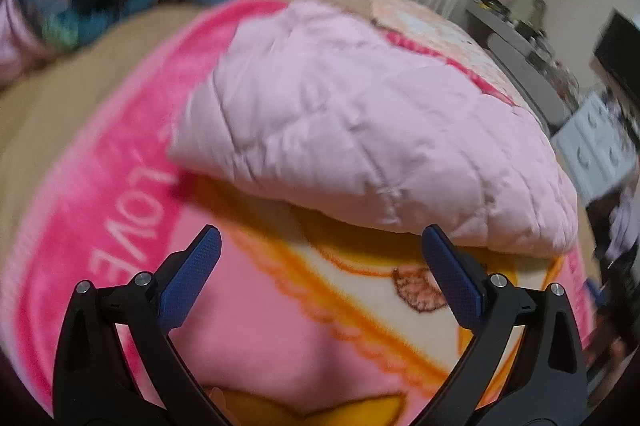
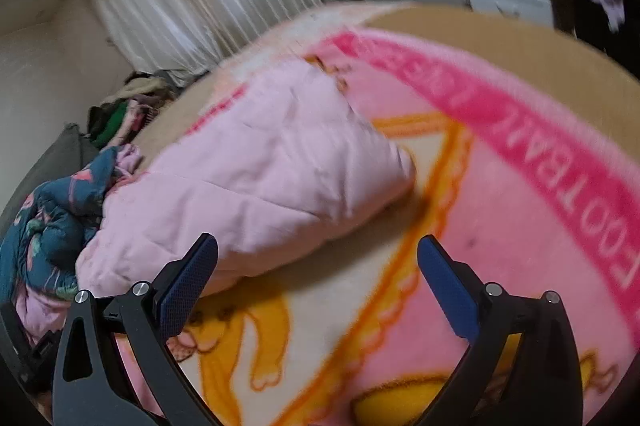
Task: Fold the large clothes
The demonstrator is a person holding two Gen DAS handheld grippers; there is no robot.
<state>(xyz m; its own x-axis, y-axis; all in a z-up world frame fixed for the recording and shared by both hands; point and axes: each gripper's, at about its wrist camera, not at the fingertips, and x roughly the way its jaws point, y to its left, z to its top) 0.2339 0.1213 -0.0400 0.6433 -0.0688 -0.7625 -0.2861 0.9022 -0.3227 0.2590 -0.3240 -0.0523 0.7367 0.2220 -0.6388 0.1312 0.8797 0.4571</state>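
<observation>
Blue-padded fingers of the left gripper (image 1: 320, 262) stood wide apart and held nothing, just short of the near edge of the pale pink quilted garment (image 1: 360, 113). That folded bundle lay on a pink printed blanket (image 1: 120, 209). From the other side, the right gripper (image 2: 318, 266) was equally wide and empty, the garment (image 2: 256, 177) ahead and left of it, beside a dark floral garment (image 2: 44, 226).
</observation>
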